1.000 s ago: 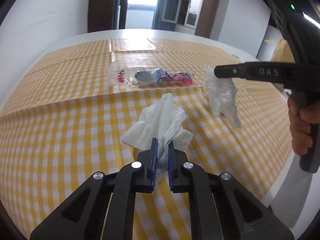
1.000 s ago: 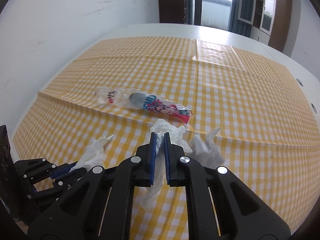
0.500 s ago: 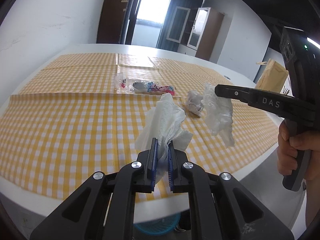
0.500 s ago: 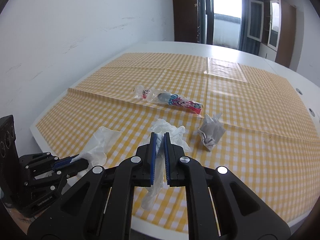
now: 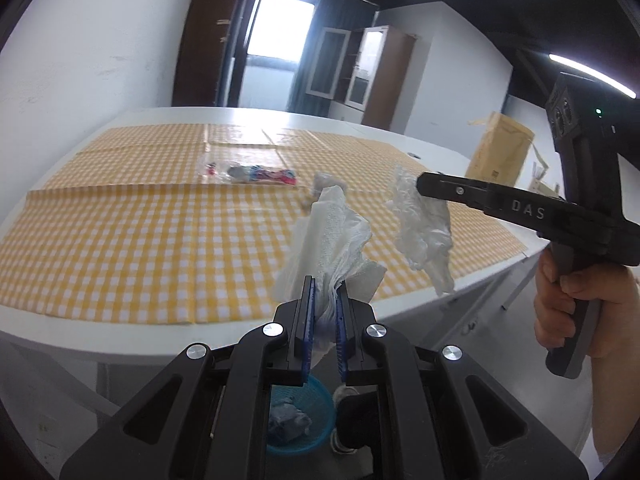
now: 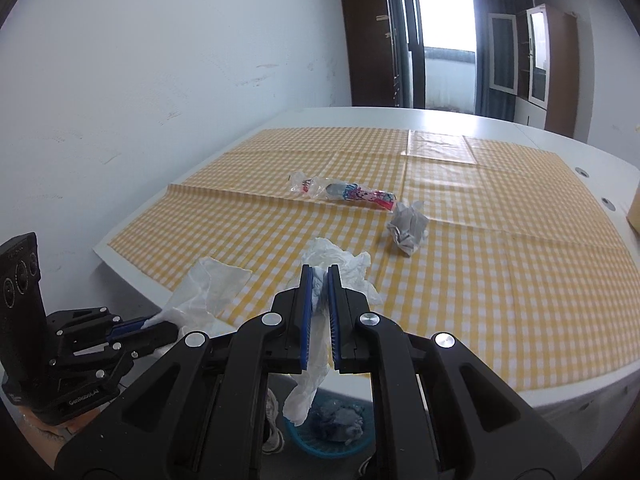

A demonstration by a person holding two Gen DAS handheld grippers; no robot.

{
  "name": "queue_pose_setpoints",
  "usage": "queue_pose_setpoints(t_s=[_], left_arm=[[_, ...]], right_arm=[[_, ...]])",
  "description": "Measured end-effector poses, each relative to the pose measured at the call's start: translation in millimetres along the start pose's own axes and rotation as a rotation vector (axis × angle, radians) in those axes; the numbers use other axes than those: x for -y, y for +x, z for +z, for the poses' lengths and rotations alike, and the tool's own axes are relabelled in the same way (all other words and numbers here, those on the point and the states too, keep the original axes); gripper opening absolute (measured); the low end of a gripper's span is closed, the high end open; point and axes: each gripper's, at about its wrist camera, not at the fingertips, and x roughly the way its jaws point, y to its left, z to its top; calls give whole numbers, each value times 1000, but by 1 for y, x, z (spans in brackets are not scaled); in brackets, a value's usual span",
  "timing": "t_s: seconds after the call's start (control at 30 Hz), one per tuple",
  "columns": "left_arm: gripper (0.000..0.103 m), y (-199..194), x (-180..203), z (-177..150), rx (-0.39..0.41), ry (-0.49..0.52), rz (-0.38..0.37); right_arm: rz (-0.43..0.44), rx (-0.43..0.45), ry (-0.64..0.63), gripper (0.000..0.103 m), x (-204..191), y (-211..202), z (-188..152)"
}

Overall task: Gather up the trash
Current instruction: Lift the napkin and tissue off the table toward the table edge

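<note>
My left gripper is shut on a white paper napkin and holds it above the table's front edge. My right gripper is shut on a crumpled white plastic wrapper; it shows in the left wrist view hanging from the right gripper. The left gripper with its napkin shows in the right wrist view. A blue trash basket with grey trash stands on the floor below both grippers; it also shows in the right wrist view.
On the yellow checked tablecloth lie a clear snack wrapper with pink and blue print and a crumpled grey paper ball. A brown paper bag stands at the table's right. A white wall runs along the left.
Both grippers have pulled back and up from the table with their trash, past the front edge. The blue basket has come into view below them.
</note>
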Motion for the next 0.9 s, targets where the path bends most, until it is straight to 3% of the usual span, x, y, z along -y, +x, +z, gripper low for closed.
queue_pose_setpoints(t_s=[0.6,0.9], left_arm=[[8,-38,47,-60,-18,50,-33],[8,-38,43,-94,-62,9,-33]], right_arm=[[-12,69,10,7,5,-85,-84],[14,29,46,7,1,-81,-136]])
